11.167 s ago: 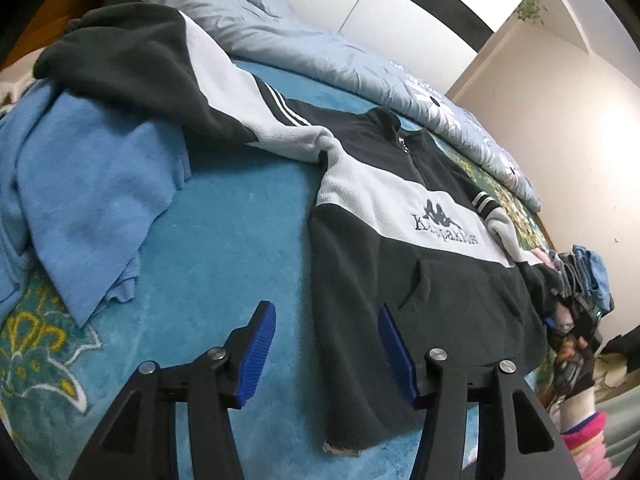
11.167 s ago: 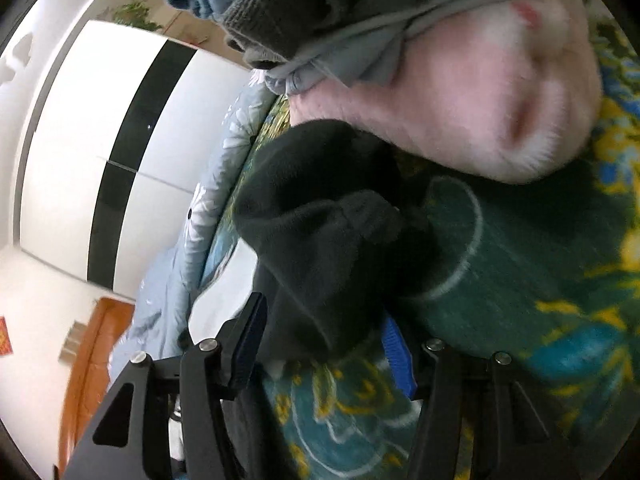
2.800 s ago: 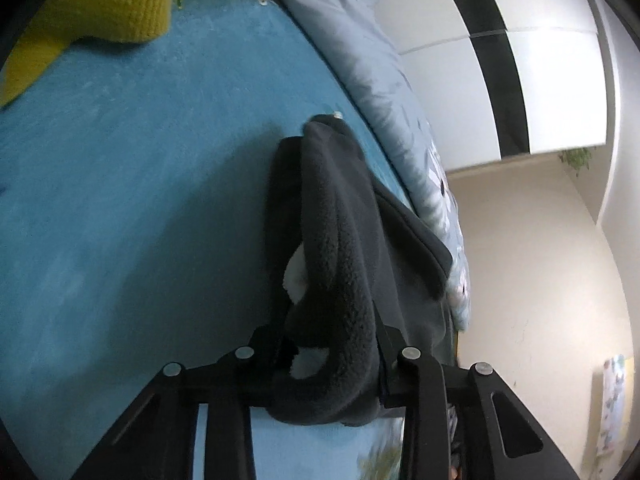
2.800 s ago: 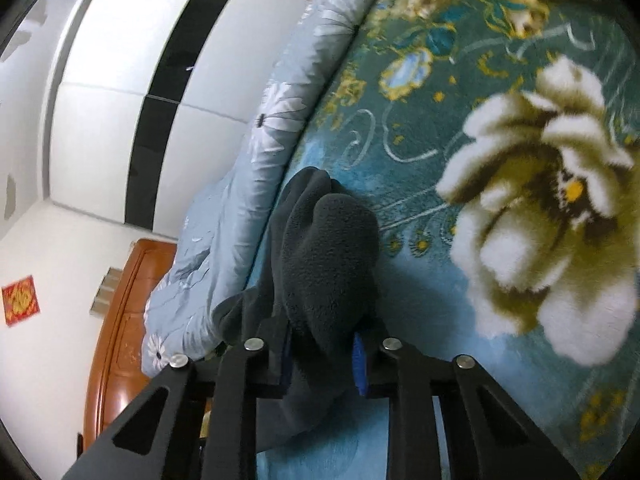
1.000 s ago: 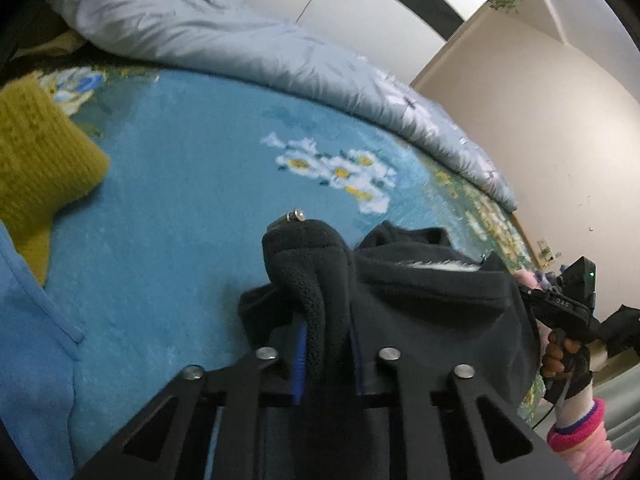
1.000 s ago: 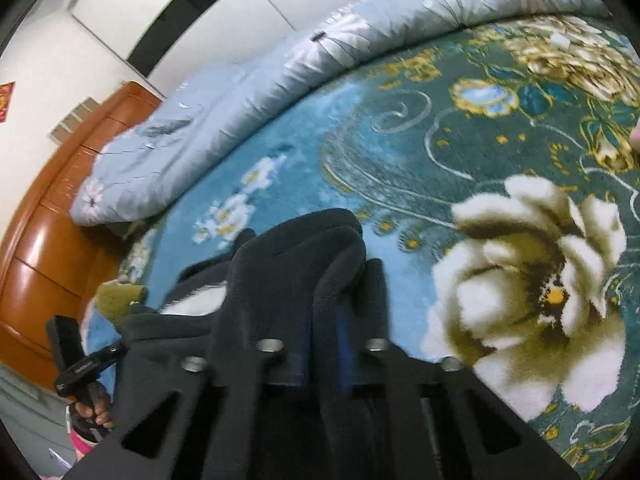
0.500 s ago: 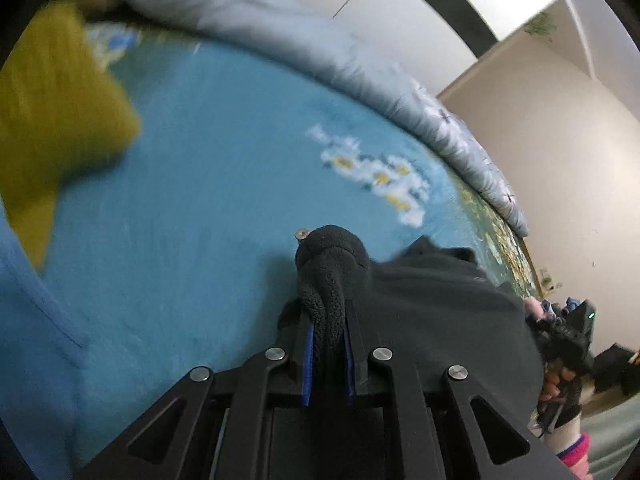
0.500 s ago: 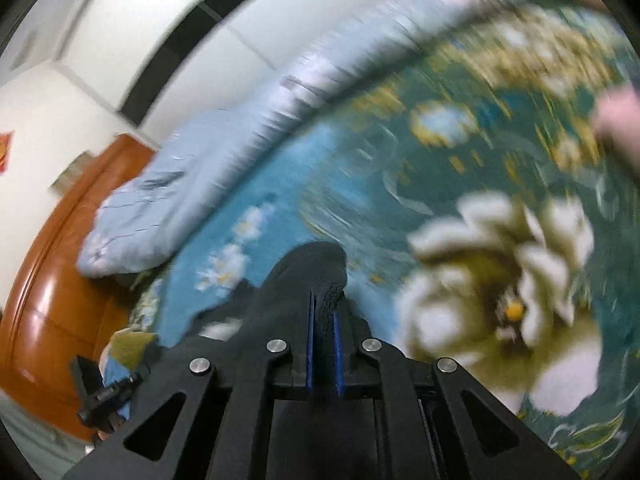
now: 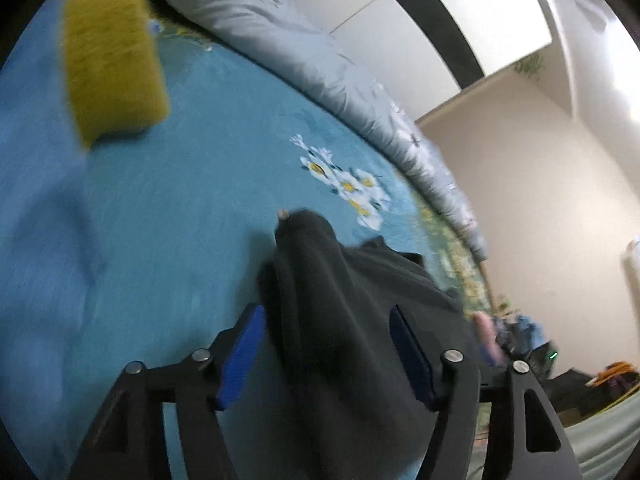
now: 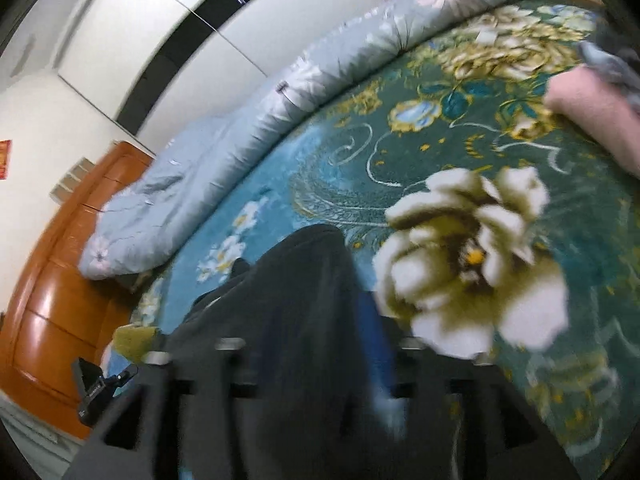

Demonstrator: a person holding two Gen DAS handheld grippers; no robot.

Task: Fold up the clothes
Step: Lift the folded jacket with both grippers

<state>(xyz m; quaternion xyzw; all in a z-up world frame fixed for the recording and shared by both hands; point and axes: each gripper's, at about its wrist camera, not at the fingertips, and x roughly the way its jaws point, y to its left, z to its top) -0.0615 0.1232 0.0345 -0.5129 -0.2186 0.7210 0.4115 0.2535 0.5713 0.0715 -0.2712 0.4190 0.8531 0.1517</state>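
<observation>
The jaws of the left gripper stand wide apart, a ridge of the dark fleece lying loose between them, touching neither blue pad as far as the blur shows. Those of the right gripper are smeared by motion; I cannot tell whether they grip the cloth draped over them. Below spreads the bed with its teal flowered cover, a grey quilt along its far edge, then the fleece bundled mid-bed, then a yellow knit off to the left
</observation>
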